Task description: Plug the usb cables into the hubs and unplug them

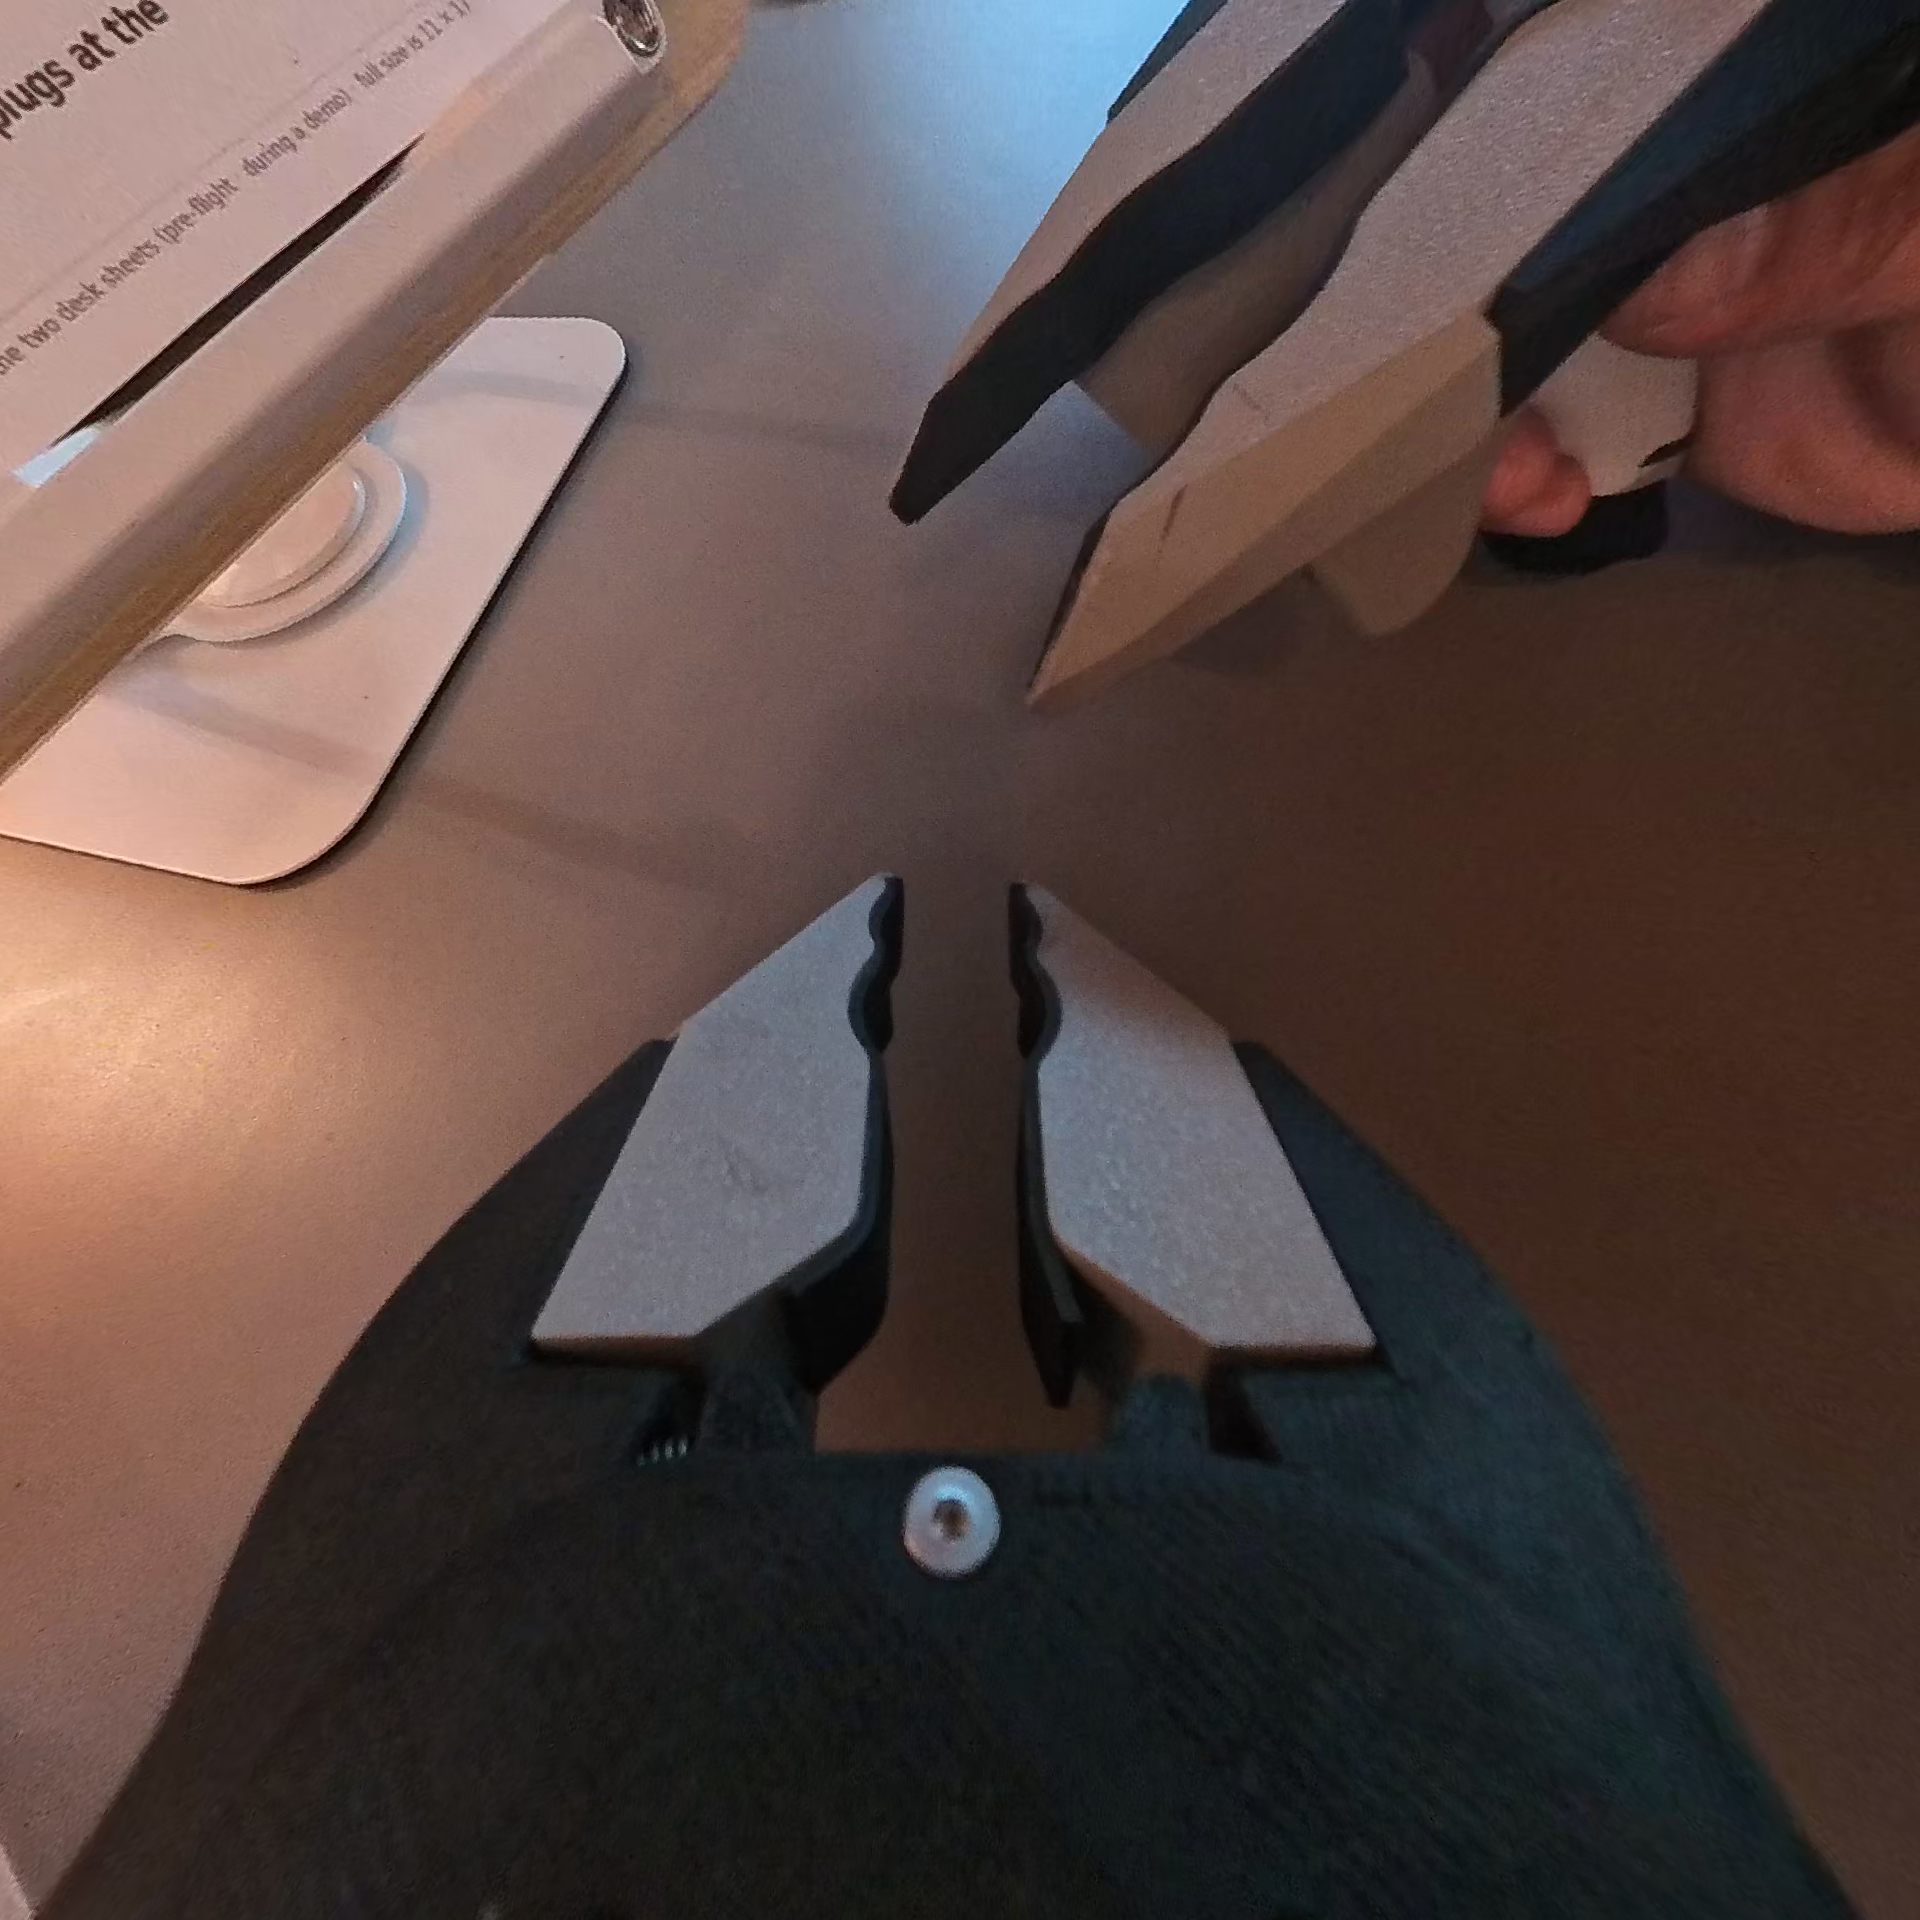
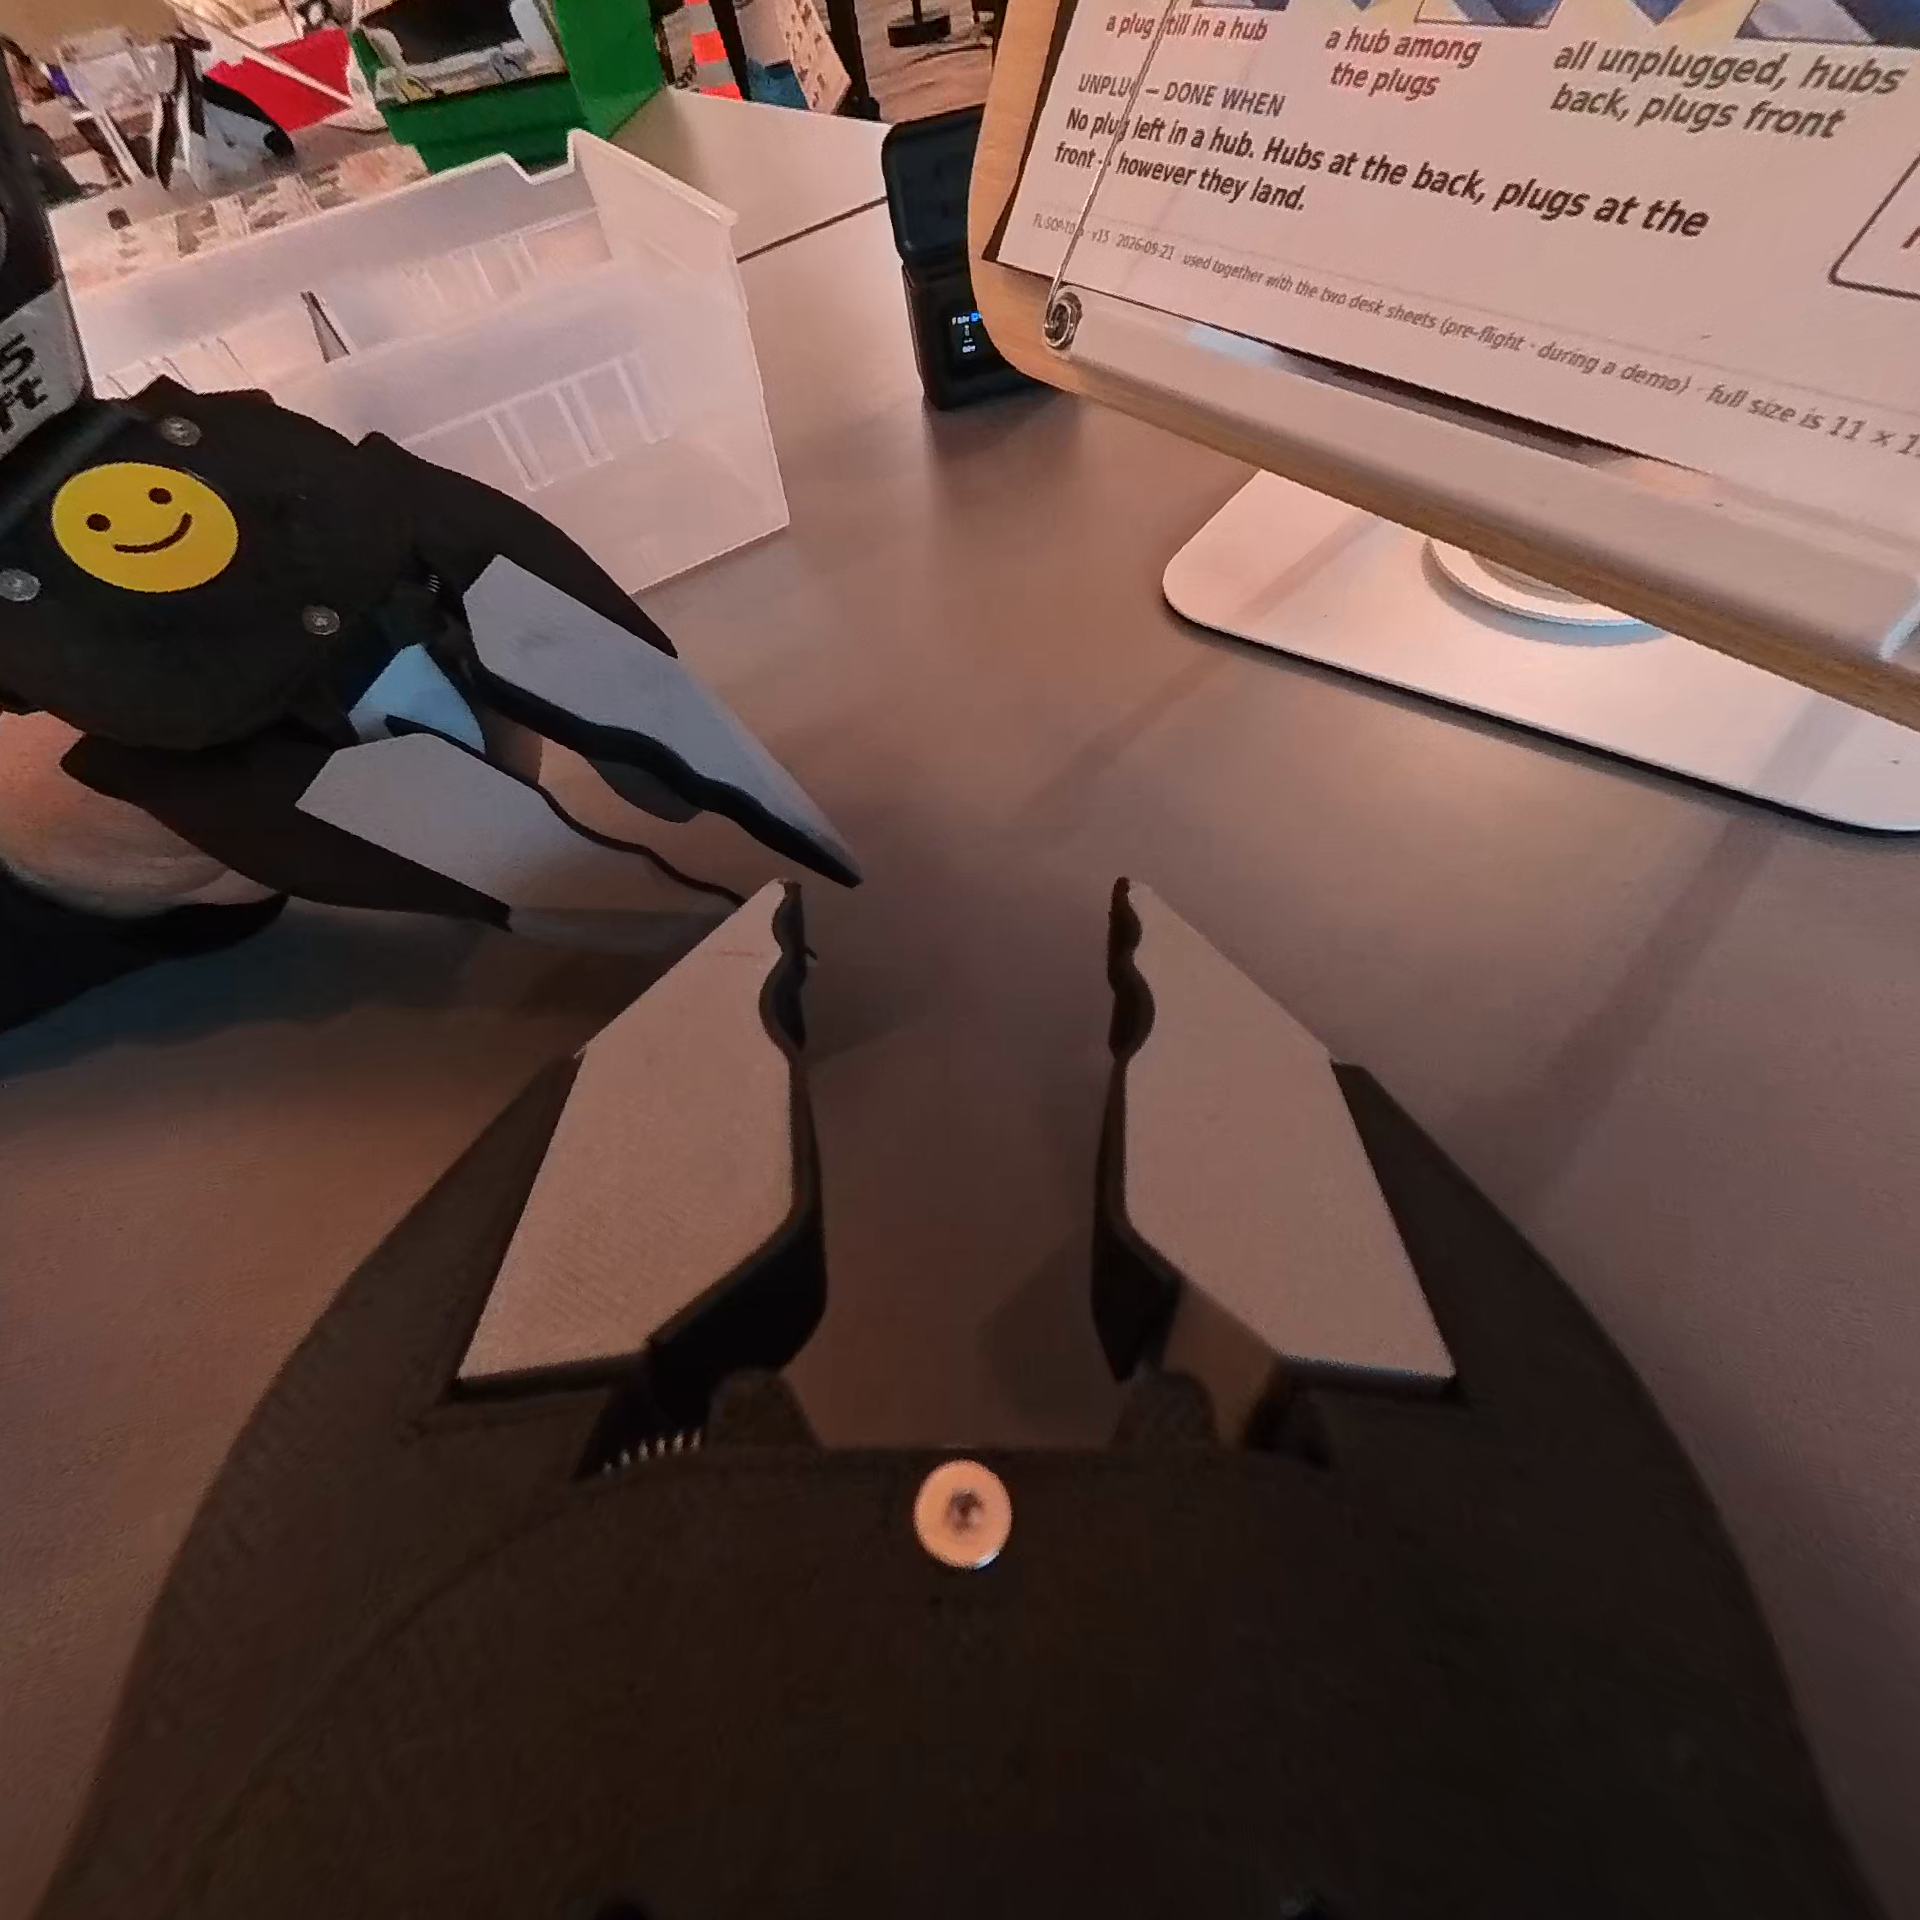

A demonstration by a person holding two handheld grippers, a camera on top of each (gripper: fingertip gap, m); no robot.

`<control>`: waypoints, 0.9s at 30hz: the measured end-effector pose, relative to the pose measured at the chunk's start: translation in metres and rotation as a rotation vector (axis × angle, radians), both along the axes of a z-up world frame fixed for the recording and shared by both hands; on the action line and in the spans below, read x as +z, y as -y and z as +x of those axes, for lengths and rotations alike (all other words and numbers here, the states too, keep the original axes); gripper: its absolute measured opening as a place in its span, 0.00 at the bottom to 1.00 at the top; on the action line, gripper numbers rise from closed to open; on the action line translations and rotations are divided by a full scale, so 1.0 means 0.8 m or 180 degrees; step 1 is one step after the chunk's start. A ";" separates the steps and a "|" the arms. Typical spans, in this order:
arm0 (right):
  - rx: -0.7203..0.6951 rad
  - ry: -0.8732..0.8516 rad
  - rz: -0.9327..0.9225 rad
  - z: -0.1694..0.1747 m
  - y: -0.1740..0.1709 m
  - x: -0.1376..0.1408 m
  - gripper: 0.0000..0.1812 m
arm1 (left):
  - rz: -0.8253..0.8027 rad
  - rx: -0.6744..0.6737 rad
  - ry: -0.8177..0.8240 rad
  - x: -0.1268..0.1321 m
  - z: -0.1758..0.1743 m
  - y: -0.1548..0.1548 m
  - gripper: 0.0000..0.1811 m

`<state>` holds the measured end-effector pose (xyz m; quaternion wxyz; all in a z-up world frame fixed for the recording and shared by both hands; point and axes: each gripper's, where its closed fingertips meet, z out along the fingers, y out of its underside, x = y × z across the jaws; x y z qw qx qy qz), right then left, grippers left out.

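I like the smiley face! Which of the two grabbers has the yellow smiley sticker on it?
The left gripper, seen at the left of the right wrist view, has the yellow smiley sticker on its black body. The right gripper shows only a silver screw there.

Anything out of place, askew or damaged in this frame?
Nothing looks damaged or spilled. Oddly, no USB cables or hubs show in either view: the left gripper and right gripper are open and empty over the bare table.
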<state>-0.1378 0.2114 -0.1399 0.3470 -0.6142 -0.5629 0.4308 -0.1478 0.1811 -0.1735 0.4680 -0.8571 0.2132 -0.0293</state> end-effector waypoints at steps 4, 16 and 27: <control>-0.0006 -0.0004 0.0001 0.000 0.000 0.000 0.30 | 0.0002 0.0002 0.0004 0.000 0.000 0.000 0.10; -0.0001 0.0014 0.0002 0.000 0.000 -0.002 0.30 | -0.0001 -0.0001 -0.0004 0.000 0.000 0.000 0.10; -0.0003 -0.0013 0.0008 0.000 0.001 0.001 0.30 | 0.0003 0.0006 0.0003 0.000 0.000 0.000 0.10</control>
